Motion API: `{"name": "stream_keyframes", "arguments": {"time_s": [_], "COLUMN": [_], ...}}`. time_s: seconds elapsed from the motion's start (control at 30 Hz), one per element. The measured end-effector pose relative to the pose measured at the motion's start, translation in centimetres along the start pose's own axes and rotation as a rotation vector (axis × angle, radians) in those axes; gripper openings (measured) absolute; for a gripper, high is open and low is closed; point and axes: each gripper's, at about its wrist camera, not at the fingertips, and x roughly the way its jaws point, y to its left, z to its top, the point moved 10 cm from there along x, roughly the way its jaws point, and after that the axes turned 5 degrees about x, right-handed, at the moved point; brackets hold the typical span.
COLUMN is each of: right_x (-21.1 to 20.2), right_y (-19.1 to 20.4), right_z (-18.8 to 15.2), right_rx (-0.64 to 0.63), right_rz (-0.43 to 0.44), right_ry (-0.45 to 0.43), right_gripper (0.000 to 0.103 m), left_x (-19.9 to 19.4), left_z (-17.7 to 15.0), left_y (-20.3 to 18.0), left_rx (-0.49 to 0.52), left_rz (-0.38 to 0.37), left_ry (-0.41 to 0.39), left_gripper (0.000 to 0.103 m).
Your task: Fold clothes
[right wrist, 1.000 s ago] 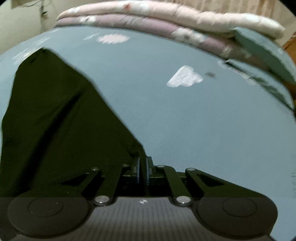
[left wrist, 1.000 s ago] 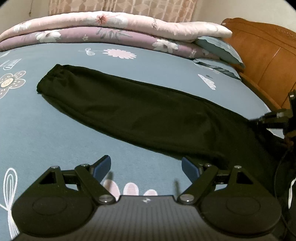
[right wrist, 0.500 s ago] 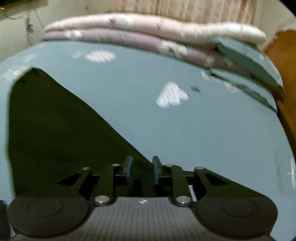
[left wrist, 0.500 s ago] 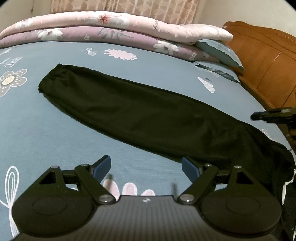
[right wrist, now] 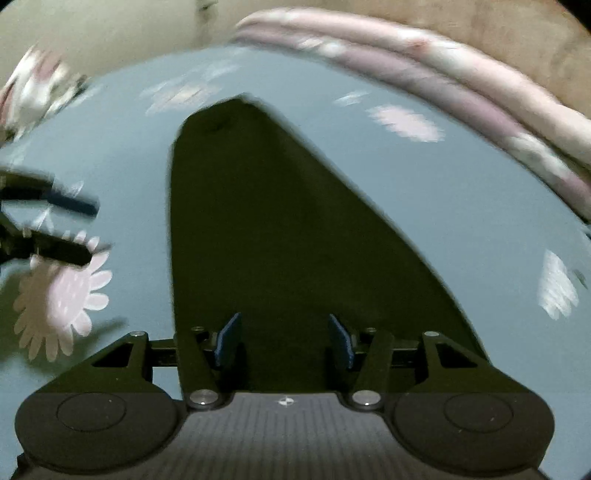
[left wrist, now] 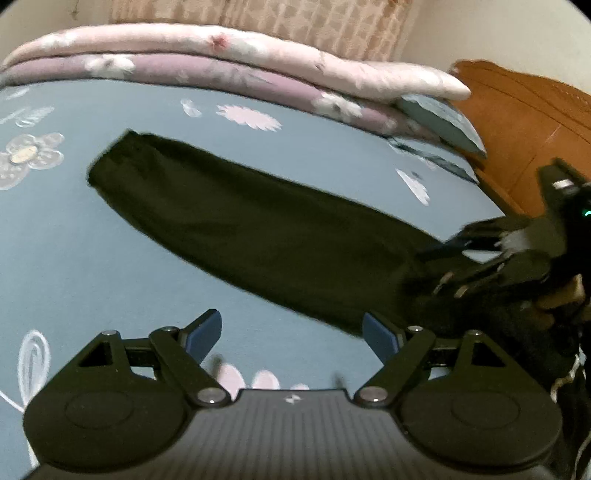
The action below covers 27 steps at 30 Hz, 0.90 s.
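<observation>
Black trousers on a flowered blue-grey bedsheet

The long black cloth trousers [left wrist: 258, 236] stretch ahead of the jaws over the blue-grey sheet [left wrist: 74, 258] printed with pale pink and white flowers; beyond lie folded pink and mauve floral quilts [left wrist: 229, 62], with an orange-brown wooden headboard [left wrist: 517, 110] to the right.

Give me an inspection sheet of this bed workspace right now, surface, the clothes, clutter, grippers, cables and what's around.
Surface: blue floral bedsheet, smooth and flat.
Job's things: black trousers folded lengthwise into one long strip, lying flat across the sheet.
Clutter: nothing seen on the sheet beside the trousers.
Grippers: left hand-held gripper open, nothing between its pads. Right hand-held gripper has just been opening; its pads stand apart over the trousers' near end, not pressing the cloth.
Cables: thin white cord at the right edge; cannot tell what it is.
Surroundings: folded pink quilts at the far edge, pillows, wooden headboard, curtain.
</observation>
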Motion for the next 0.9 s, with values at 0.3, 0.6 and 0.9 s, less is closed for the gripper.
{"name": "stream_keyframes", "arguments": {"time_s": [0.3, 0.6, 0.9], "right_x": [0.1, 0.1, 7.6], "right_y": [0.5, -2.4, -4.3], "right_z": [1.6, 9.1, 18.4], "right_rx": [0.077, 0.111, 0.094], "right_rz": [0.171, 0.222, 0.230], "right_ry": [-0.012, 0.068, 0.102], "right_gripper": [0.058, 0.056, 0.038], "left_x": [1.1, 3.6, 7.5], "left_z": [1.7, 5.1, 7.4], "left_y": [4.3, 11.3, 18.0], "left_rx": [-0.209, -0.474, -0.640], "left_rz": [-0.021, 0.018, 0.082], "left_ry": [-0.028, 0.019, 0.112], "left_gripper": [0.081, 0.071, 0.052]}}
